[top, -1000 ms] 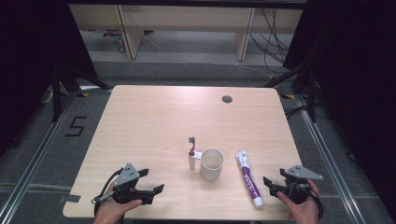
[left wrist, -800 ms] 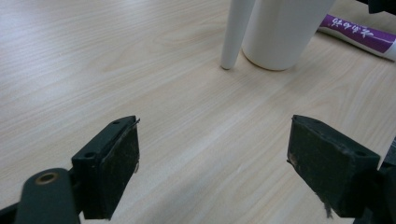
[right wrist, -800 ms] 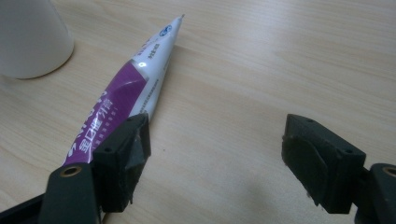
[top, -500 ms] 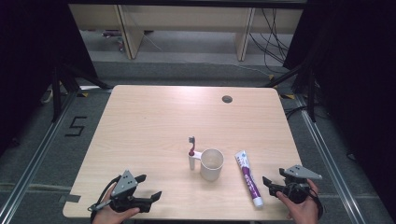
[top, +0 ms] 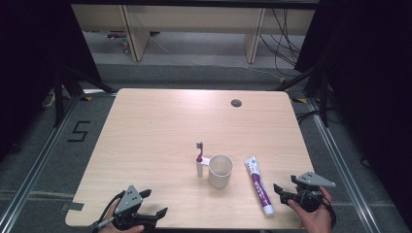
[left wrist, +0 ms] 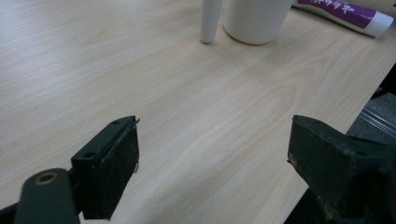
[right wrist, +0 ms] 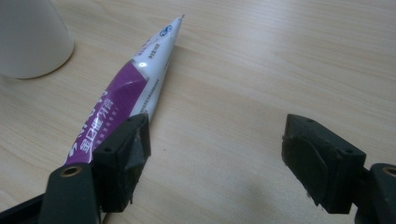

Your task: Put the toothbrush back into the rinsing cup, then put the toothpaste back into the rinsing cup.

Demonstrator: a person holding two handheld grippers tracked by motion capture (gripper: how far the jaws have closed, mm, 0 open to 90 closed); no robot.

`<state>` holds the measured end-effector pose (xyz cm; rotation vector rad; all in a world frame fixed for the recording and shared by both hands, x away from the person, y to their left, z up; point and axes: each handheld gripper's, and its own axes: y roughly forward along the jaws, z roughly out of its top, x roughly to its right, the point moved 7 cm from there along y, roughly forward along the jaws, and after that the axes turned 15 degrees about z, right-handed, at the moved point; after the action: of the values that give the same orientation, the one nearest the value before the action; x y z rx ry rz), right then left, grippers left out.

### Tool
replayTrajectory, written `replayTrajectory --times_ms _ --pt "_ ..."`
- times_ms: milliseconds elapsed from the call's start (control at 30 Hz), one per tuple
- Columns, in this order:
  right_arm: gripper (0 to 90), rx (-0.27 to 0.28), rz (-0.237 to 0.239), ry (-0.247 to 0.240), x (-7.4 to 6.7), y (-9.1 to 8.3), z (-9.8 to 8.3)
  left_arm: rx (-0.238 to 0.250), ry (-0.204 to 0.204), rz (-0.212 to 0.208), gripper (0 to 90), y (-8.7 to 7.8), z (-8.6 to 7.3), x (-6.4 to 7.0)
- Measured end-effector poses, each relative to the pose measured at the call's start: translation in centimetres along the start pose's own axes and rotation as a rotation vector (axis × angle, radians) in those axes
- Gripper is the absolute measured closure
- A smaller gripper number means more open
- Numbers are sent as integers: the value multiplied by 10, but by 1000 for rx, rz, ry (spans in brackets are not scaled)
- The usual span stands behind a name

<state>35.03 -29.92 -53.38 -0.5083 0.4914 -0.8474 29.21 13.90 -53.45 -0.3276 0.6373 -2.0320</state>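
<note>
A toothpaste tube point(top: 257, 185) is seen lying flat in the lower right of the high view, just beside the right gripper point(top: 284, 191), whose jaws are held wide with nothing between them. In the right gripper view the tube point(right wrist: 126, 93) passes behind the left-hand jaw, and whether it is touched cannot be told. The left gripper point(top: 154, 206) is found at the lower left edge of the table point(top: 160, 131), its jaws also spread wide over bare wood (nothing is gripped). A white cup point(top: 220, 170) is placed left of the tube, with a toothbrush point(top: 199, 158) stood upright against its handle side. A small round hole point(top: 236, 103) is set near the table's far edge. Grey floor, a marked "5" point(top: 79, 131) and cables point(top: 286, 34) are seen around.
</note>
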Motion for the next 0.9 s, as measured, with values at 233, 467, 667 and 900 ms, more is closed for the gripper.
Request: replayTrajectory --times_ms 233,467,667,900 --pt "248 -6 3 -53 3 1 2 -29 15 5 162 -3 -7 3" --pt "247 -10 27 -27 -2 1 4 -46 39 23 162 -2 -12 1" --pt "245 -13 51 -56 -7 1 14 -47 27 22 163 2 -14 3" --pt "243 -50 84 -48 -21 7 22 -59 57 25 163 2 -16 4"
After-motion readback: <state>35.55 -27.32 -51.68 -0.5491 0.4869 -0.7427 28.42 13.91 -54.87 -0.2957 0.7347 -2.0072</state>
